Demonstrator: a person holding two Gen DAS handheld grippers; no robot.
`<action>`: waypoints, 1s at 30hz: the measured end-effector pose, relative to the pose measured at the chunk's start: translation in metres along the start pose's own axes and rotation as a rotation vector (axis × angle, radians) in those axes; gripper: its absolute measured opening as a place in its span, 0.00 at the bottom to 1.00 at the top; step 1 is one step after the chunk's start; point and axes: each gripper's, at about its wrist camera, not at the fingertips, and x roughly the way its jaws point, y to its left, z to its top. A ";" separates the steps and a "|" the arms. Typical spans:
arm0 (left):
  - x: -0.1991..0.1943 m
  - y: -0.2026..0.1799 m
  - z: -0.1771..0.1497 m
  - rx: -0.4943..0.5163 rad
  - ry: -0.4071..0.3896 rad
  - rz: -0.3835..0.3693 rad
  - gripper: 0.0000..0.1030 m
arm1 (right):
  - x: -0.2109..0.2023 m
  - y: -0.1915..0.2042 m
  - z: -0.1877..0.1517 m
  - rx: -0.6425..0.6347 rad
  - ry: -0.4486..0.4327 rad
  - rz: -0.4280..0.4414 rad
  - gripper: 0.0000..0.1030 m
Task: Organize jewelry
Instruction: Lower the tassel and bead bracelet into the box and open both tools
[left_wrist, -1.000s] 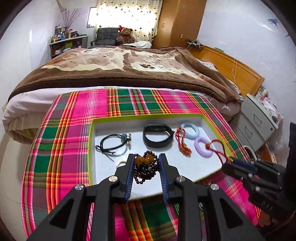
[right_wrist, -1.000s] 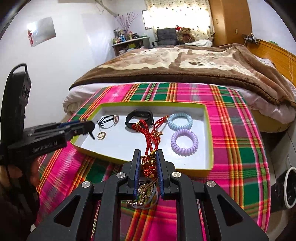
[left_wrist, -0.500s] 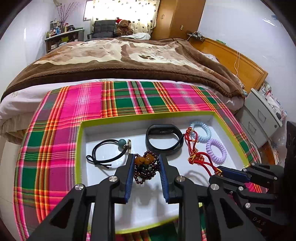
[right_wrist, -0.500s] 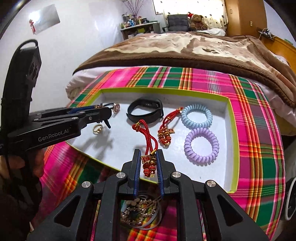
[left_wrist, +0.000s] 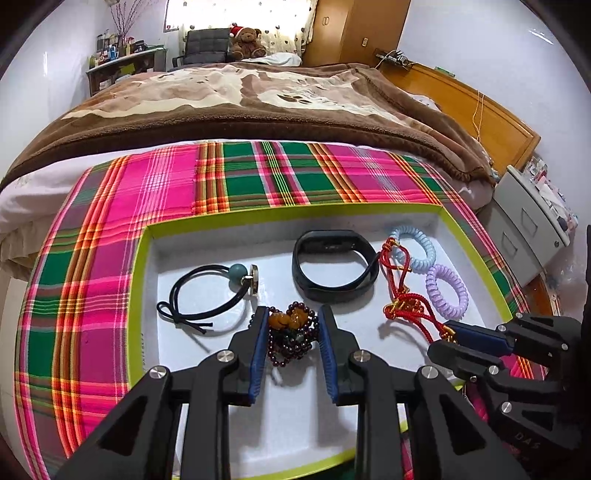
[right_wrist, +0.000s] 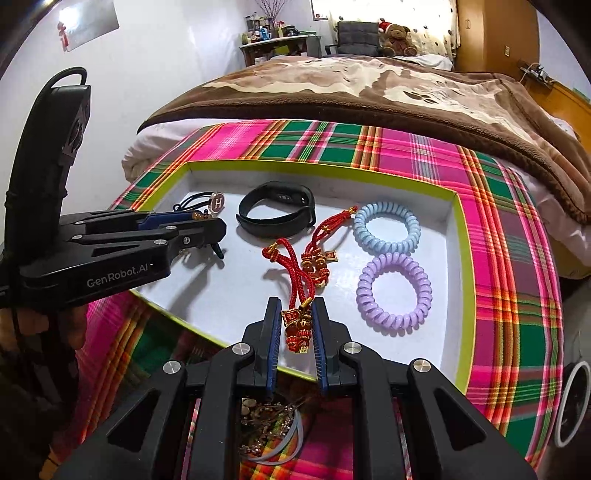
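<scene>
A white tray with a lime rim (left_wrist: 140, 258) (right_wrist: 458, 258) lies on the plaid cloth. My left gripper (left_wrist: 291, 321) is shut on a dark bead bracelet (left_wrist: 291, 343) with amber beads, low over the tray's near left part. My right gripper (right_wrist: 295, 314) is shut on a red cord charm (right_wrist: 295, 325) over the tray's near edge; its cord (right_wrist: 291, 258) trails onto the tray. In the tray lie a black hair tie (left_wrist: 207, 291), a black band (left_wrist: 332, 266), a second red charm (right_wrist: 317, 258), a blue coil tie (right_wrist: 388, 229) and a purple coil tie (right_wrist: 395, 291).
A heap of loose jewelry (right_wrist: 266, 428) lies on the cloth under my right gripper. The plaid cloth (left_wrist: 110, 240) covers the table. A bed with a brown blanket (left_wrist: 258, 99) stands behind. A grey drawer cabinet (left_wrist: 532, 229) is at the right.
Both grippers have moved forward and down over the tray with their loads. The red charm's cord now rests on the tray.
</scene>
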 end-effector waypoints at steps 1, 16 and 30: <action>0.000 0.000 0.000 0.001 -0.001 0.001 0.27 | 0.000 0.000 0.000 -0.004 0.001 -0.004 0.16; 0.003 0.000 0.001 -0.005 0.011 -0.002 0.34 | 0.000 -0.001 0.001 -0.002 0.008 -0.028 0.17; -0.011 -0.008 0.000 0.004 0.000 0.004 0.41 | -0.012 -0.007 -0.005 0.026 -0.017 -0.033 0.33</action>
